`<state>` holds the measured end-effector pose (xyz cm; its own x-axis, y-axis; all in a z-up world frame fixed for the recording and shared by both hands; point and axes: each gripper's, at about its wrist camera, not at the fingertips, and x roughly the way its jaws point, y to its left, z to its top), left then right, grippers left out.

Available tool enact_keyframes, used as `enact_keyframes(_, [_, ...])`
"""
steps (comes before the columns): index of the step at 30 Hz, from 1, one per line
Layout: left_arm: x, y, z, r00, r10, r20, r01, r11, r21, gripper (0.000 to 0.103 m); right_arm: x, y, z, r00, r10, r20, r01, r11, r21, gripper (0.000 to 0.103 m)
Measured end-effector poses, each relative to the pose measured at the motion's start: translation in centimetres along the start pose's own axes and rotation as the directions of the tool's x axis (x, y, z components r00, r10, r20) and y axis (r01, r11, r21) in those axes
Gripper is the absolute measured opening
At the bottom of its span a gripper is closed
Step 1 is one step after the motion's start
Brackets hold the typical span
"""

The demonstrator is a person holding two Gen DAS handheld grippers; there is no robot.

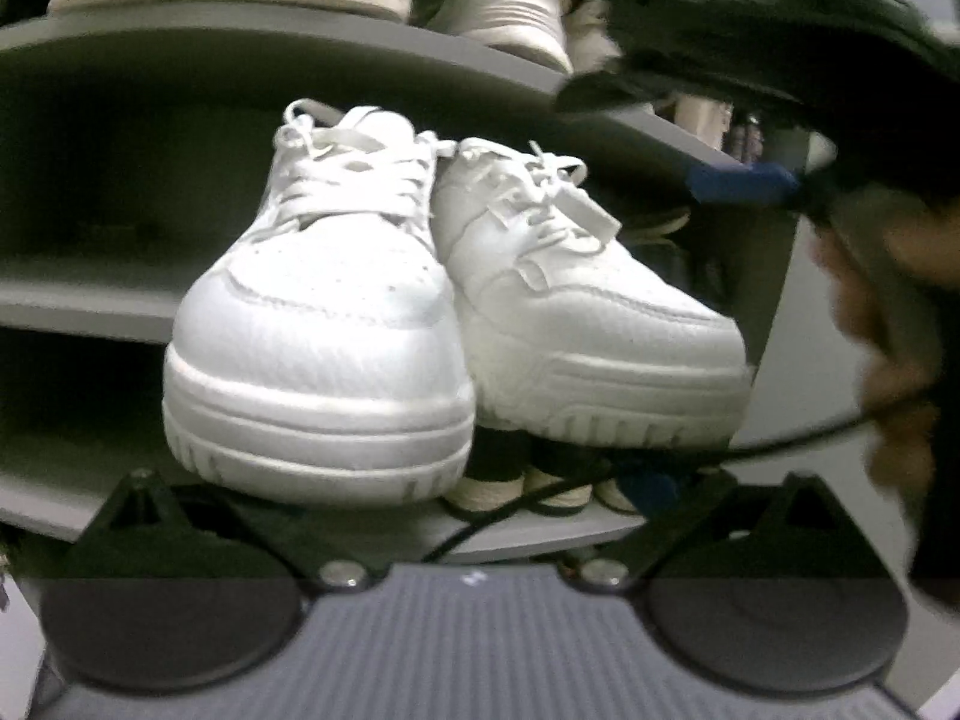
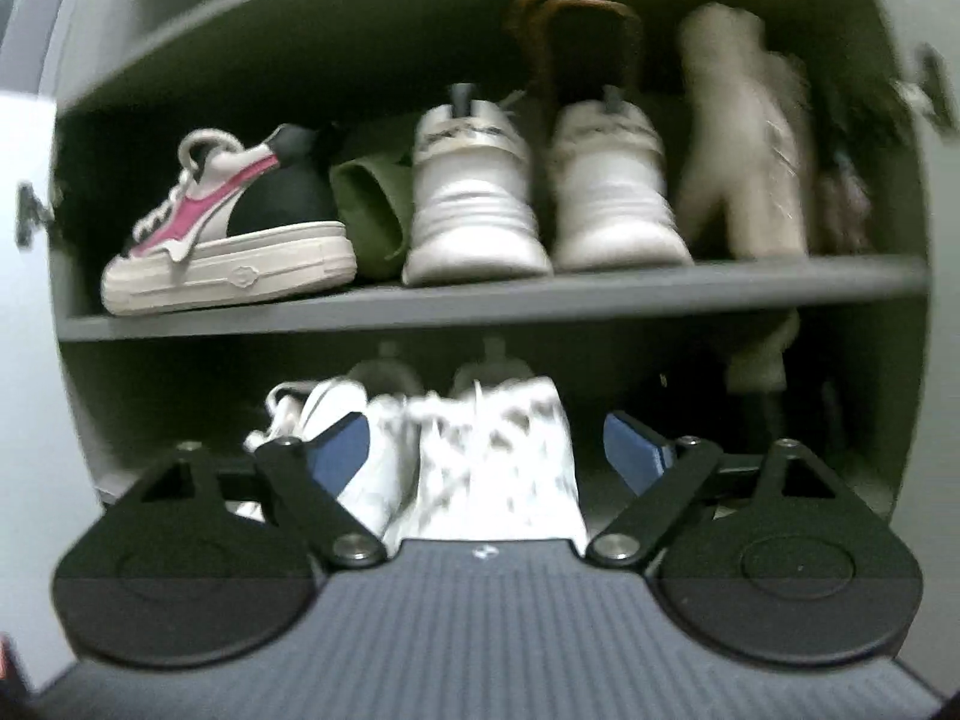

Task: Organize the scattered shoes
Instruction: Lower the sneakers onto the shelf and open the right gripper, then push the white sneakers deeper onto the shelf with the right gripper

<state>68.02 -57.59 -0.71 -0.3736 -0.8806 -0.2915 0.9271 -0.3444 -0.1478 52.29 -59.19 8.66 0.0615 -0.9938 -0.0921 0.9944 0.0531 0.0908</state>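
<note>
Left wrist view: the pair of white sneakers [image 1: 444,312] fills the centre of the frame, toes toward the camera, with the two shoes touching side by side in front of the grey shelf unit [image 1: 180,54]. The left gripper [image 1: 474,480] shows only its black linkage along the lower edge. Its fingers are hidden behind the sneakers, so it cannot be told whether the tongs are spread or pinching the pair. At upper right, the blurred black body of the right gripper [image 1: 750,42] crosses the frame, with one blue pad [image 1: 744,183] visible. A hand [image 1: 888,360] appears blurred at the right edge. Right wrist view: the right gripper [image 2: 489,444] has its tongs spread wide, with a blue pad at each side of lower centre. The white sneakers [image 2: 480,456] lie between them in the lower compartment, blurred, and the right-hand pad stands clear of the shoes. On the shelf above, from left to right, stand a pink-and-black sneaker [image 2: 228,234], a green shoe [image 2: 366,222], two white trainers [image 2: 474,210] with heels outward, and beige boots [image 2: 744,150].
</note>
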Motion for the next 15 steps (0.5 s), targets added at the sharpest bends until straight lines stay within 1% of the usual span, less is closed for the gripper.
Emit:
enact_keyframes(2, [0.2, 0.1, 0.1, 1.0, -0.001, -0.006, 0.001, 1.0, 0.003, 0.1, -1.4, -0.2, -0.8, 1.0, 0.002, -0.015, -0.002, 1.0, 0.002, 0.087])
enact_keyframes(4, [0.3, -0.2, 0.4, 1.0, 0.002, -0.003, -0.002, 1.0, 0.022, 0.1, -2.7, -0.7, -2.3, 0.999, 0.025, -0.025, -0.024, 0.999, 0.025, 0.087])
enact_keyframes(6, [0.2, -0.3, 0.8, 1.0, 0.005, -0.007, -0.005, 0.999, 0.044, 0.099, -3.5, -1.2, -2.8, 0.997, 0.061, -0.051, -0.059, 0.997, 0.042, 0.087])
enact_keyframes(7, [0.2, -0.3, 1.0, 1.0, 0.005, -0.013, -0.004, 0.999, 0.051, 0.099, -3.6, -1.5, -3.1, 0.994, 0.077, -0.077, -0.074, 0.997, 0.036, 0.087])
enact_keyframes(9, [0.4, -0.2, 1.5, 0.999, -0.005, -0.04, 0.007, 0.998, 0.057, 0.099, -3.9, -1.9, -3.6, 0.992, 0.084, -0.094, -0.081, 0.996, 0.033, 0.087])
enact_keyframes(11, [0.6, -0.2, 1.6, 0.998, -0.013, -0.053, 0.017, 0.998, 0.062, 0.099, -4.2, -2.8, -3.9, 0.989, 0.094, -0.113, -0.086, 0.994, 0.073, 0.087])
enact_keyframes(13, [0.7, -0.2, 1.5, 0.998, -0.018, -0.061, 0.023, 0.997, 0.075, 0.099, -4.0, -3.9, -4.5, 0.981, 0.135, -0.142, -0.113, 0.982, 0.152, 0.088])
enact_keyframes(15, [1.4, -0.1, 1.9, 0.997, -0.02, -0.07, 0.026, 0.996, 0.089, 0.099, -3.6, -4.1, -5.0, 0.972, 0.167, -0.166, -0.137, 0.975, 0.177, 0.087])
